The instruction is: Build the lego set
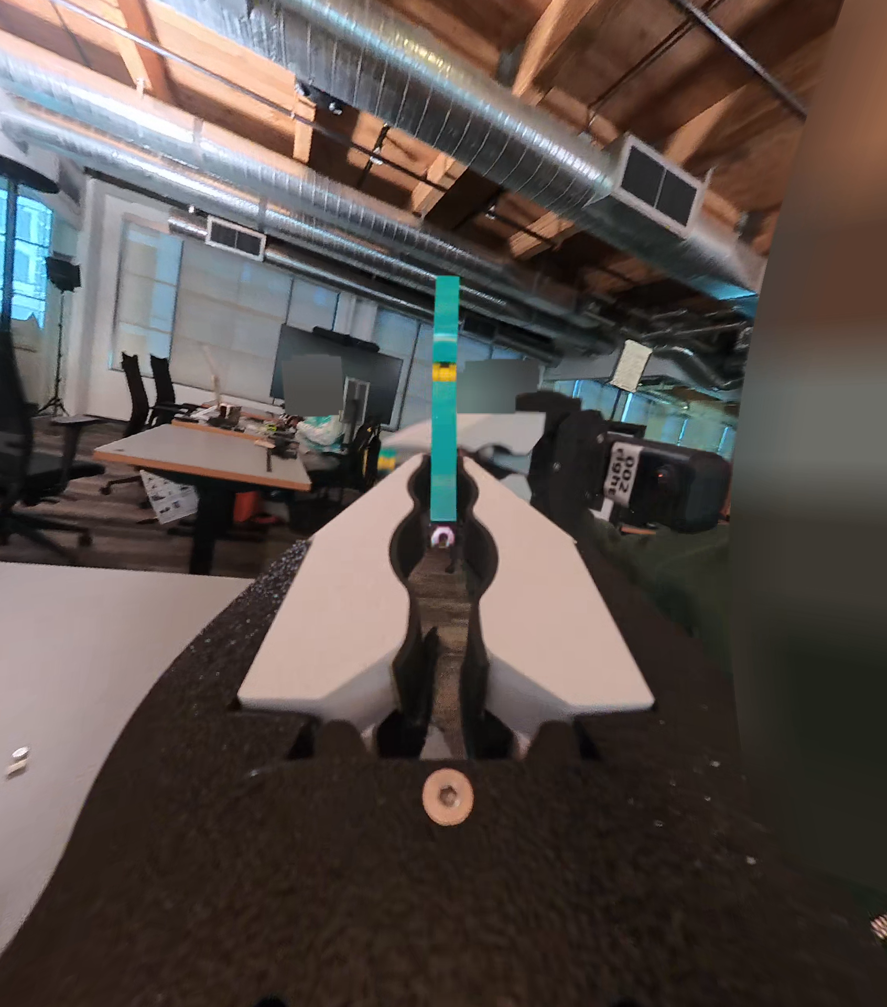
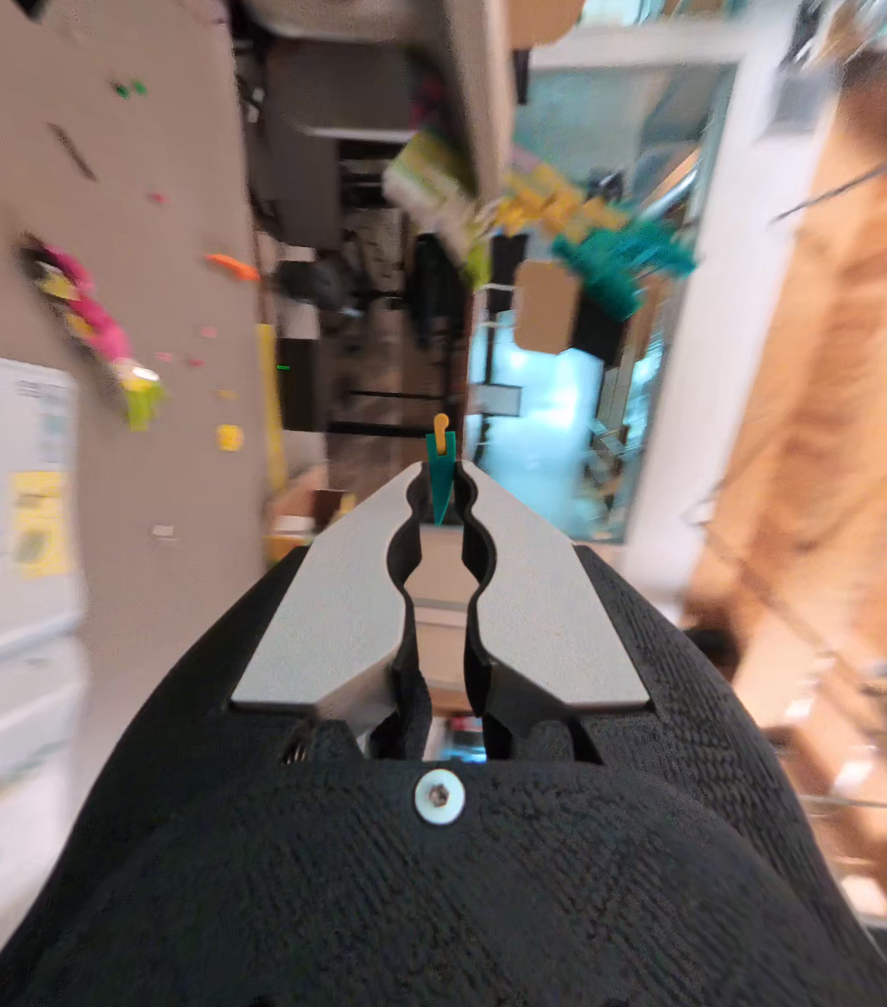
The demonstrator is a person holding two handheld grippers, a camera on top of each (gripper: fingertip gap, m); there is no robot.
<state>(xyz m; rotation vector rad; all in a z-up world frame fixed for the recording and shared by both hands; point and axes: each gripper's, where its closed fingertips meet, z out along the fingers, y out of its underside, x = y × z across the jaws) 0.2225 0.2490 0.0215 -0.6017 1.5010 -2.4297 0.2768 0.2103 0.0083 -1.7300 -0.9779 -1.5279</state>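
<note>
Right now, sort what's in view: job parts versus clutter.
Job:
- left claw shut on long teal piece
- right claw shut on small teal wedge with orange clip

Lying about:
- office chairs
- far table
- ceiling ducts

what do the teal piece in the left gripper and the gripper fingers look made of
Teal piece: looks like hard moulded plastic, with flat even colour, crisp straight edges and a slight sheen; a yellow band crosses it. The left gripper is shut on it.

Fingers: pale grey, matte, finely grainy faces, probably printed plastic. Their wavy black inner pads could be rubber, but that is unclear.
</note>
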